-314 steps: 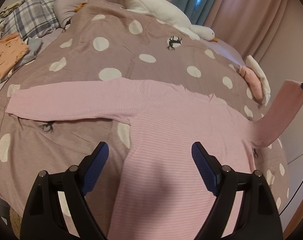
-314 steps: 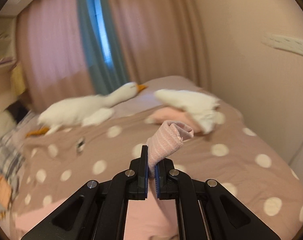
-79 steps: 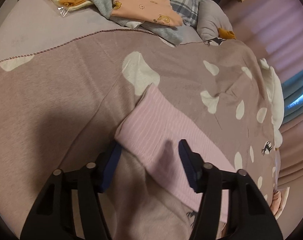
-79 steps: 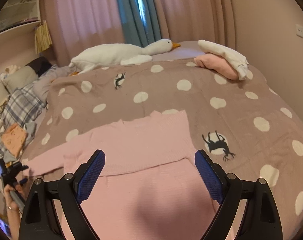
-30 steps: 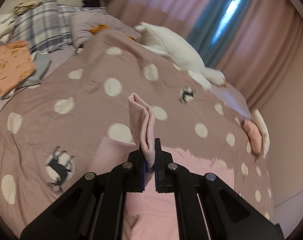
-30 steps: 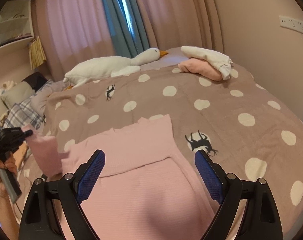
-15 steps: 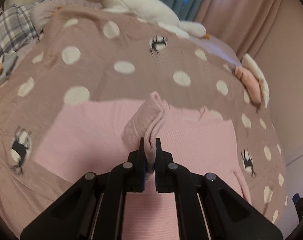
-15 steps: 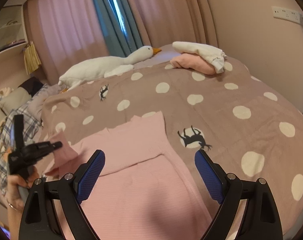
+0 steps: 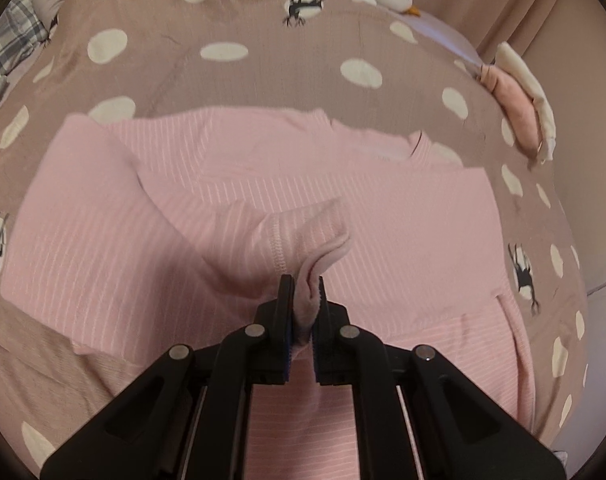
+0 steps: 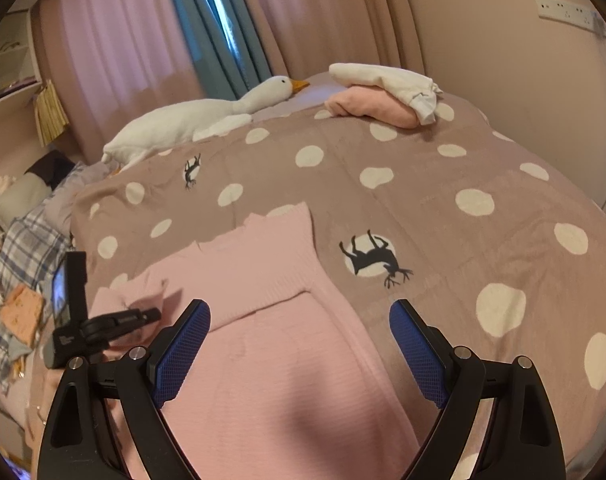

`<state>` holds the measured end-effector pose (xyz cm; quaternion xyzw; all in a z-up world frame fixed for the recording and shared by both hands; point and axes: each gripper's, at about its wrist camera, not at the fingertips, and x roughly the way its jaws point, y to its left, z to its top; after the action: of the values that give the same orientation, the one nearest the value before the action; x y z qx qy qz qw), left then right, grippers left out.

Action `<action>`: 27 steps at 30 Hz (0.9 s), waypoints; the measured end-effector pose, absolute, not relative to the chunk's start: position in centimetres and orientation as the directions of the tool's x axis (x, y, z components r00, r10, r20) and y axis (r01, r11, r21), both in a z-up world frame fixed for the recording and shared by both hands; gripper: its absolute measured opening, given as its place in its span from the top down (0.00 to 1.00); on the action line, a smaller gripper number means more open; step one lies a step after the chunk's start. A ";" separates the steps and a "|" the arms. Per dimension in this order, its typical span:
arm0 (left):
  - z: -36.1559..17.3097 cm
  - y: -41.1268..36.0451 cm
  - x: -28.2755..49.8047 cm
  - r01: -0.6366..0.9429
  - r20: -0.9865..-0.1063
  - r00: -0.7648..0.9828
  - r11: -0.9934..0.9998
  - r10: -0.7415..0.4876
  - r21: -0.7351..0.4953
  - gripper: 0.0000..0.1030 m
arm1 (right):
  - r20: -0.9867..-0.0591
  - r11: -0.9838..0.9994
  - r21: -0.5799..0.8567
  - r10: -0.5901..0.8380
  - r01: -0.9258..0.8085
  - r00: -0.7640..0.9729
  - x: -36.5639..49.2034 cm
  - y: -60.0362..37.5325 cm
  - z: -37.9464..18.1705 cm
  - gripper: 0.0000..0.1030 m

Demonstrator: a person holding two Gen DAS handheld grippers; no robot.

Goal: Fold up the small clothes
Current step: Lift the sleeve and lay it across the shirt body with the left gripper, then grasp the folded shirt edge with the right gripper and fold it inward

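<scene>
A pink ribbed long-sleeved top [image 9: 403,224] lies flat on the dotted bedspread, also in the right wrist view [image 10: 271,344]. Its right sleeve is folded across the chest. My left gripper [image 9: 301,286] is shut on the cuff of the left sleeve [image 9: 303,236] and holds it low over the middle of the top. It shows at the left of the right wrist view [image 10: 153,314]. My right gripper [image 10: 299,316] is open and empty, hovering above the top's lower half.
The brown bedspread with white dots [image 10: 443,208] covers the bed. A white plush goose [image 10: 207,114] lies at the far side. Folded pink and white clothes [image 10: 383,94] sit far right. Plaid and orange clothes [image 10: 23,280] lie at the left. A wall stands to the right.
My left gripper has carried the sleeve cuff further right and lower, across the top's chest. The sleeve now lies folded over the body. My right gripper has stayed open and almost still.
</scene>
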<state>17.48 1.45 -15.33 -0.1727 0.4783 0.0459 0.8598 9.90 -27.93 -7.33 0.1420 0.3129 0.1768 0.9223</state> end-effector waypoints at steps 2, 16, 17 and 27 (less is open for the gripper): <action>-15.9 1.3 17.5 -0.244 -0.845 0.527 0.937 -0.089 -0.251 0.91 | -0.528 0.896 0.377 0.418 -0.237 0.739 10.0 -27.9 -7.5 0.12; -13.9 1.7 15.8 -0.214 -0.812 0.555 0.911 -0.183 -0.352 0.39 | -0.539 0.889 0.383 0.437 -0.253 0.720 10.3 -27.7 -7.8 0.12; -13.1 2.0 15.3 -0.212 -0.801 0.569 0.909 -0.185 -0.360 0.34 | -0.537 0.887 0.385 0.441 -0.257 0.719 10.3 -27.7 -7.8 0.12; -5.3 6.7 8.0 -0.288 -0.677 0.733 0.876 -0.057 -0.386 0.09 | -0.537 0.871 0.393 0.478 -0.296 0.695 11.2 -26.6 -7.7 0.12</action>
<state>7.97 6.68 -5.27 -0.2404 0.3594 0.0642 0.8994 11.22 -26.59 -7.71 0.1392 0.3274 0.2127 0.9100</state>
